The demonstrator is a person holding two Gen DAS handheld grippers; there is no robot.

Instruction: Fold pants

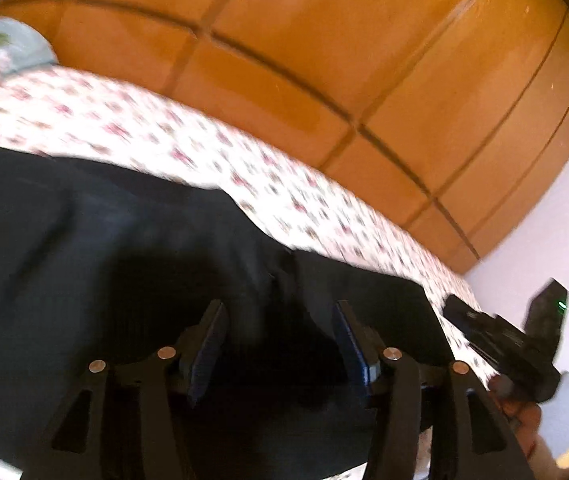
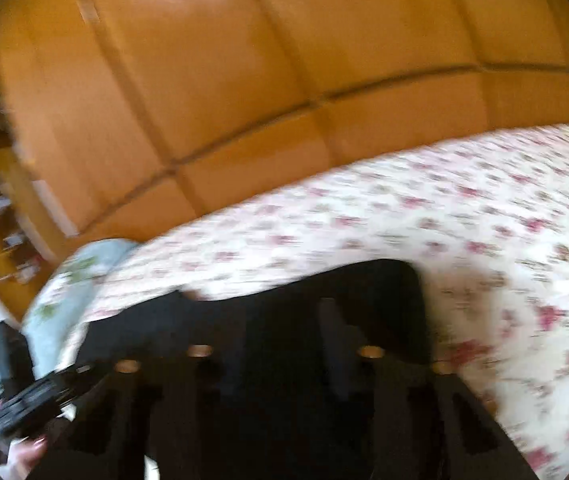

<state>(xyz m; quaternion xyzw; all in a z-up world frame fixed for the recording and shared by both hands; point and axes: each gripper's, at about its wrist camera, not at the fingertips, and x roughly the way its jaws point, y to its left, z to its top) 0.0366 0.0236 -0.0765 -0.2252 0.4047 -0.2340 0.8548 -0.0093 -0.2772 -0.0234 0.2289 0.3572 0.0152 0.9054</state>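
Item: black pants (image 1: 124, 240) (dark, soft fabric, blurred in both views)
Place: lying on a white bedspread (image 1: 244, 168) with pink flowers
Pose: spreading flat, rumpled, one fold running across the middle
Edge: a rounded corner showing (image 2: 404, 276)

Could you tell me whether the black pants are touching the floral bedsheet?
Touching: in the left wrist view, the black pants lie flat on the floral bedsheet.

The pants (image 1: 104, 248) are matt black cloth. At twelve o'clock the bed (image 1: 212, 148) wears printed floral cotton-like cloth, and the wardrobe (image 1: 324, 60) is smooth, slightly glossy wood. The left tongs (image 1: 280, 340) look matt black plastic with shiny metal pins.
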